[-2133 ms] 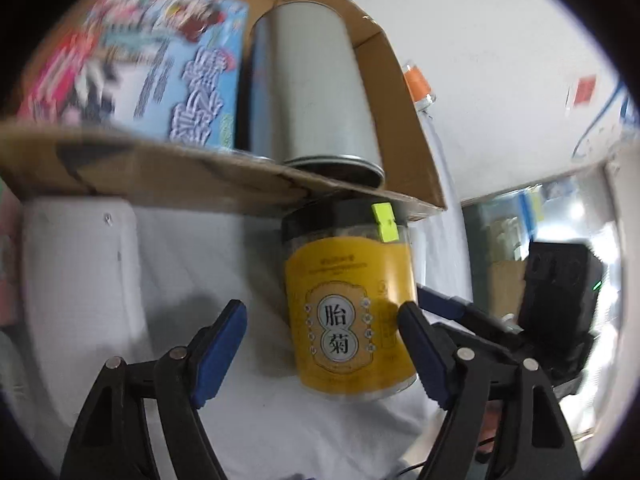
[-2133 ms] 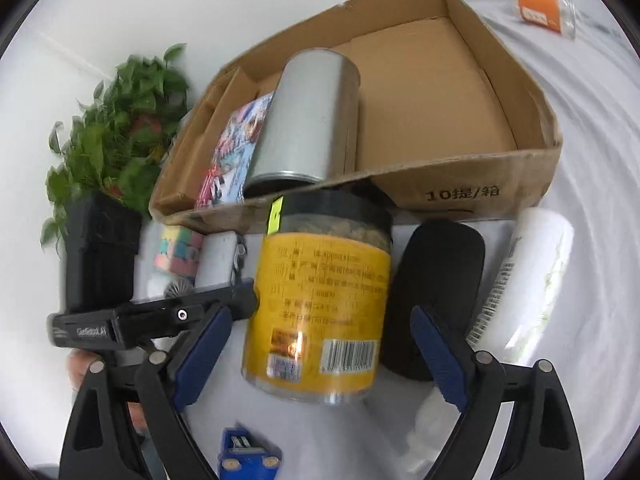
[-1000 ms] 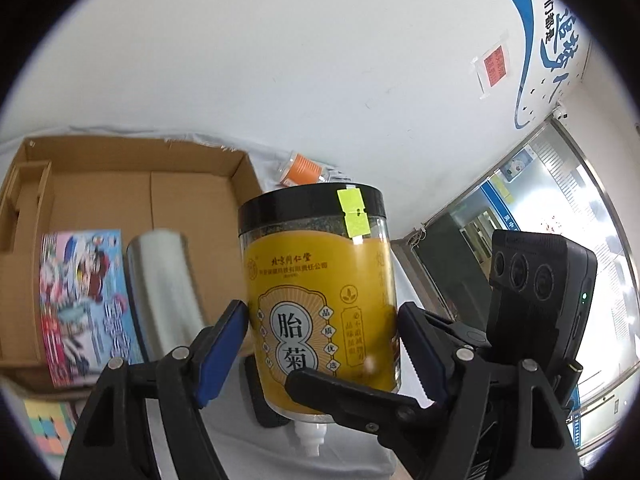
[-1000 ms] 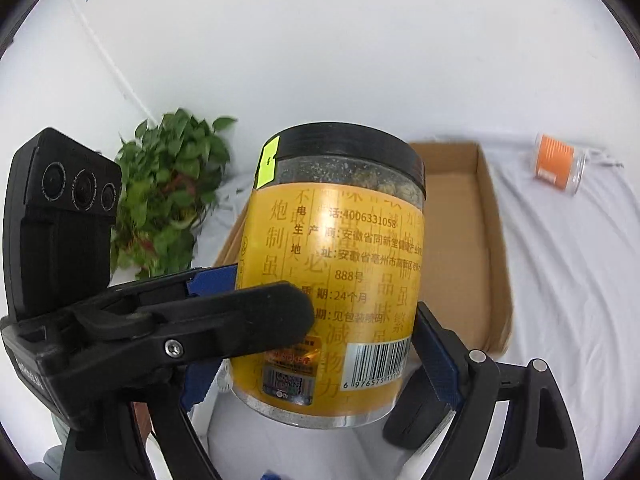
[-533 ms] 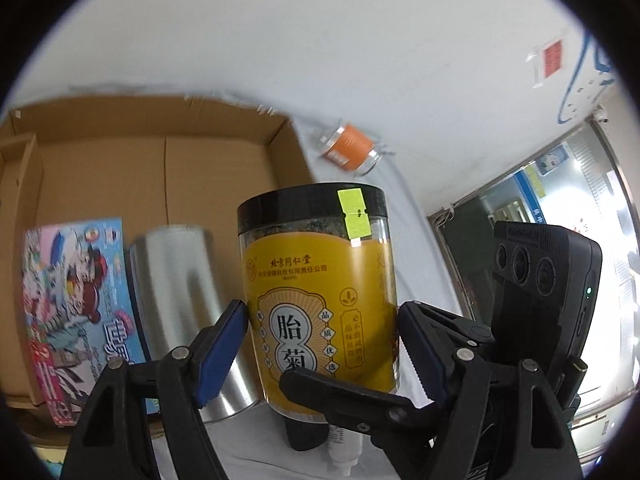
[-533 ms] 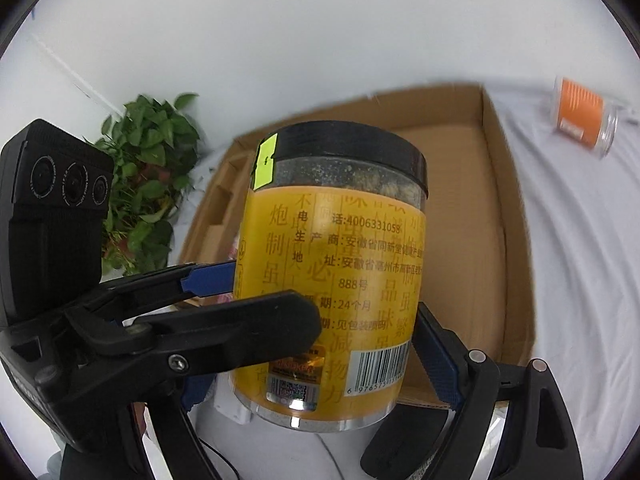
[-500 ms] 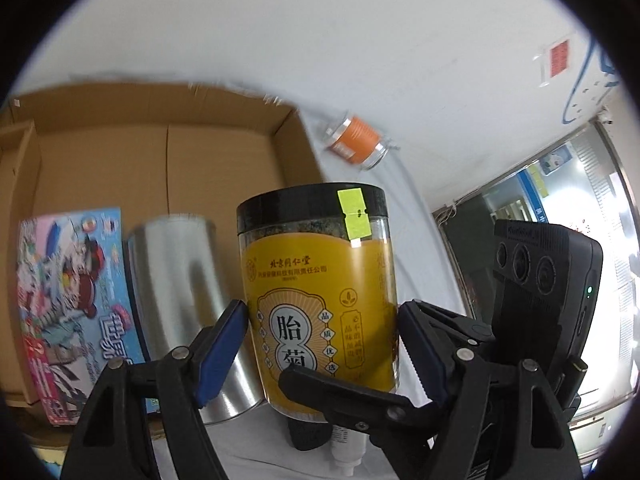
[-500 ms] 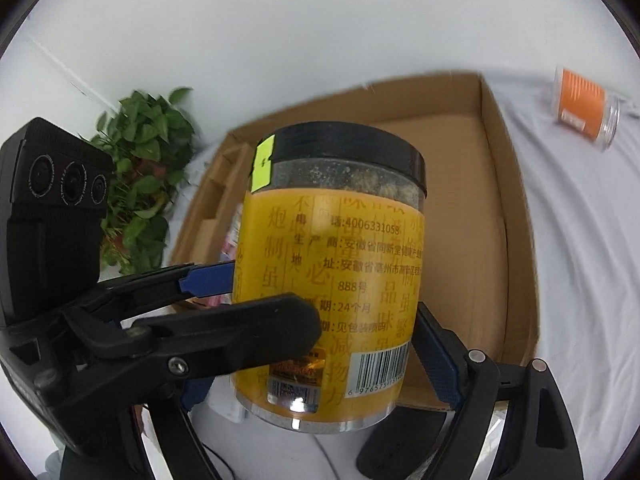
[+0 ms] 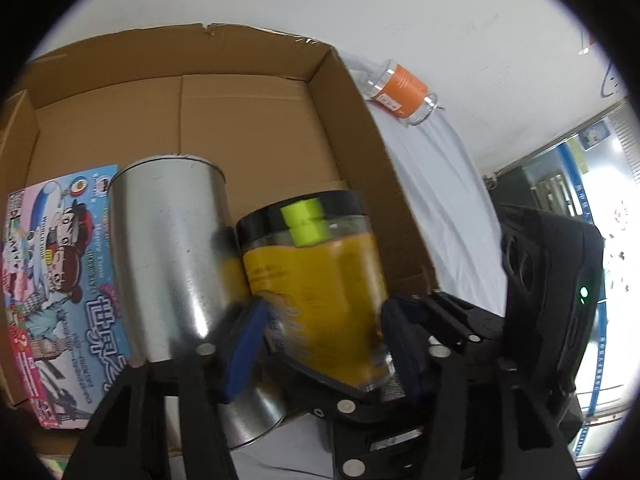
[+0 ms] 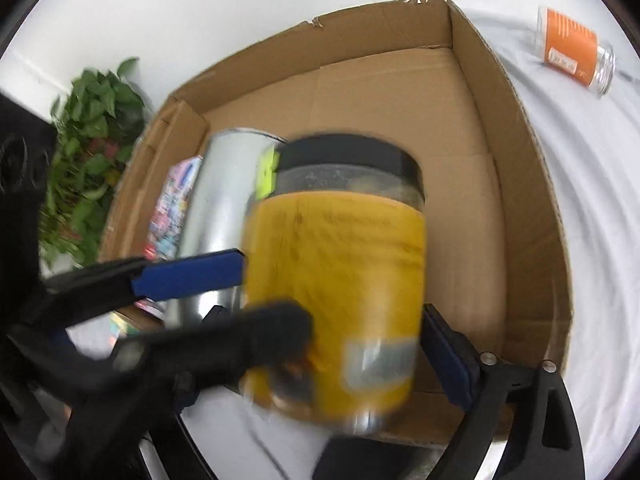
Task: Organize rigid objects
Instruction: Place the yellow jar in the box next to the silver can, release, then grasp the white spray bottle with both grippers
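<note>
The yellow-labelled jar [image 9: 316, 280] with a black lid is blurred and tilted in the cardboard box [image 9: 340, 92], leaning against the silver can [image 9: 168, 248]. My left gripper [image 9: 324, 312] is at the jar's lower part. Its jaws are closing, and the blur hides whether the pads press on it. In the right wrist view the jar [image 10: 336, 264] fills the middle between the jaws of my right gripper [image 10: 320, 312]. These jaws are opening, and the right pad stands just off the jar's side. The left gripper's fingers [image 10: 188, 276] cross in from the left and hide my right gripper's left finger.
A colourful picture box [image 9: 60, 272] lies flat in the box beside the can. The right half of the box floor [image 10: 460, 152] is bare. A small orange-labelled glass jar [image 10: 572, 44] lies on the white cloth [image 10: 592, 240]. A potted plant [image 10: 88, 148] stands left of the box.
Both grippers have sunk toward the box with the jar. The jar now tilts against the silver can and is blurred. The left jaws have narrowed and the right jaws have widened.
</note>
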A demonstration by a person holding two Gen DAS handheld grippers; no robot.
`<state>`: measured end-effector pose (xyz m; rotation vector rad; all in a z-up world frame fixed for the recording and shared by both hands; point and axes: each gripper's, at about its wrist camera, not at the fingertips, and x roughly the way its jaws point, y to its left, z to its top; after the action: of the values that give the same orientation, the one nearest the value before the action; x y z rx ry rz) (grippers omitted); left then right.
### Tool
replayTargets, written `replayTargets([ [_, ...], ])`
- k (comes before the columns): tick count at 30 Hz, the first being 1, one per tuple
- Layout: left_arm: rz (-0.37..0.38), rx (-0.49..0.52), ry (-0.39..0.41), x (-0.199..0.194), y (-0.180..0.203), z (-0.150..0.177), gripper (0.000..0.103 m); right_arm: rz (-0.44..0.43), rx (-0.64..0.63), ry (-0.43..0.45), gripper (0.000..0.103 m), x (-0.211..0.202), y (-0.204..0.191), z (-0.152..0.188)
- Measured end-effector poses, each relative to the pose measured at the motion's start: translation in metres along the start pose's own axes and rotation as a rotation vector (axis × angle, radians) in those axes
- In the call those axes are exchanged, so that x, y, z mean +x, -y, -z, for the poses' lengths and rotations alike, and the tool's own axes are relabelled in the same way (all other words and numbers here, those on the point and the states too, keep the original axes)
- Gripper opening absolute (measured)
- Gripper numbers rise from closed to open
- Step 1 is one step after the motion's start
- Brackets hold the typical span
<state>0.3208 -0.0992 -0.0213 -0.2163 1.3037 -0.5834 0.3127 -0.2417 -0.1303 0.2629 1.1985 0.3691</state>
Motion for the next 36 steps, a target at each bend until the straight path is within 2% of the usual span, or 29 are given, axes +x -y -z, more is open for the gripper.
replayTargets([
  [3, 0.019, -0.015, -0.001, -0.002, -0.004, 0.006, 0.051, 0.04, -0.046, 0.028, 0.094, -0.006, -0.003, 0.006],
  [6, -0.051, 0.022, 0.07, -0.016, 0.002, 0.016, 0.05, 0.075, -0.068, 0.071, 0.095, -0.026, -0.017, 0.018],
  [8, -0.157, 0.082, 0.171, -0.04, 0.011, 0.033, 0.051, 0.107, -0.109, 0.156, 0.096, -0.053, -0.026, 0.034],
  [9, -0.219, 0.116, 0.227, -0.052, 0.017, 0.044, 0.051, 0.128, -0.129, 0.228, 0.102, -0.07, -0.029, 0.048],
  [10, -0.31, 0.16, 0.298, -0.066, 0.025, 0.058, 0.058, 0.141, -0.134, 0.286, 0.103, -0.084, -0.027, 0.061],
  [11, -0.398, 0.206, 0.371, -0.078, 0.032, 0.073, 0.078, 0.155, -0.123, 0.341, 0.103, -0.096, -0.025, 0.076],
  [12, -0.489, 0.251, 0.455, -0.09, 0.039, 0.092, 0.089, 0.177, -0.1, 0.384, 0.103, -0.105, -0.021, 0.092],
  [13, -0.56, 0.272, 0.527, -0.098, 0.043, 0.109, 0.093, 0.198, -0.07, 0.404, 0.103, -0.109, -0.015, 0.109],
  [14, -0.617, 0.273, 0.596, -0.106, 0.045, 0.13, 0.093, 0.212, -0.043, 0.401, 0.103, -0.108, -0.008, 0.123],
  [15, -0.632, 0.262, 0.619, -0.108, 0.044, 0.144, 0.093, 0.217, -0.01, 0.38, 0.103, -0.104, 0.0, 0.136],
  [17, -0.605, 0.226, 0.599, -0.106, 0.036, 0.167, 0.093, 0.206, 0.075, 0.296, 0.103, -0.091, 0.012, 0.155],
  [19, -0.598, 0.196, 0.562, -0.098, 0.032, 0.185, 0.093, 0.152, 0.124, 0.23, 0.098, -0.078, 0.021, 0.171],
  [21, -0.59, 0.196, 0.527, -0.09, 0.031, 0.202, 0.093, 0.123, 0.144, 0.166, 0.08, -0.065, 0.022, 0.184],
  [23, -0.561, 0.201, 0.489, -0.082, 0.033, 0.213, 0.093, 0.121, 0.148, 0.145, 0.072, -0.057, 0.02, 0.194],
  [24, -0.541, 0.201, 0.468, -0.079, 0.035, 0.217, 0.093, 0.14, 0.121, 0.141, 0.062, -0.055, 0.015, 0.198],
  [26, -0.491, 0.202, 0.437, -0.074, 0.04, 0.22, 0.093, 0.179, 0.069, 0.13, 0.051, -0.049, 0.01, 0.205],
  [30, -0.363, 0.195, 0.358, -0.061, 0.047, 0.222, 0.093, 0.163, 0.015, 0.136, 0.046, -0.058, 0.011, 0.219],
  [32, -0.301, 0.189, 0.313, -0.052, 0.051, 0.223, 0.093, 0.143, -0.053, 0.117, 0.046, -0.063, 0.018, 0.23],
  [36, -0.147, 0.217, 0.213, -0.036, 0.064, 0.218, 0.093, 0.103, -0.319, 0.037, 0.046, -0.085, 0.024, 0.27],
])
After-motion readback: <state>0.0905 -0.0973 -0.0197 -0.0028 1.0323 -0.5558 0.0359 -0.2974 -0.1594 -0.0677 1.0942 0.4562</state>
